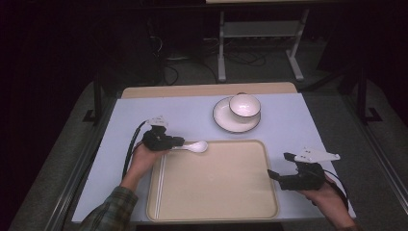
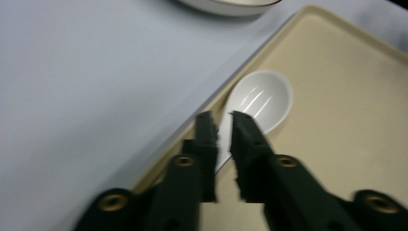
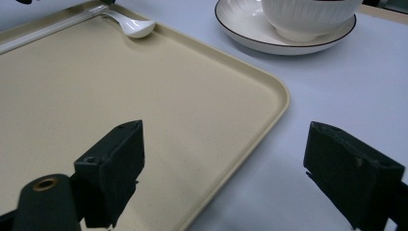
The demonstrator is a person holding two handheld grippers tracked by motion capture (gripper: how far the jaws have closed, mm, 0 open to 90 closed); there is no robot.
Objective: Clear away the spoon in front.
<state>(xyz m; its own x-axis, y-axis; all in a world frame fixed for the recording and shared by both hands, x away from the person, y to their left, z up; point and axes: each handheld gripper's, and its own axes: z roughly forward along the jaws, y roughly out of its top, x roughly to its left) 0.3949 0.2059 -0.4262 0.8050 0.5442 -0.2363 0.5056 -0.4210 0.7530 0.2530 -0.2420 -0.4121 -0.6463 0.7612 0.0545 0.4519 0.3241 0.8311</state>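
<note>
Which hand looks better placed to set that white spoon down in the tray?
The left. Its gripper is closed on the spoon at the tray's far left rim. The right gripper hangs open by the tray's right edge, holding nothing.

In the left gripper view the spoon (image 2: 262, 98) handle is hidden behind the left tongs (image 2: 222, 117), and the plate (image 2: 226, 6) is cut off by the top edge. The right gripper view crops the bowl (image 3: 308, 17) at the top.
</note>
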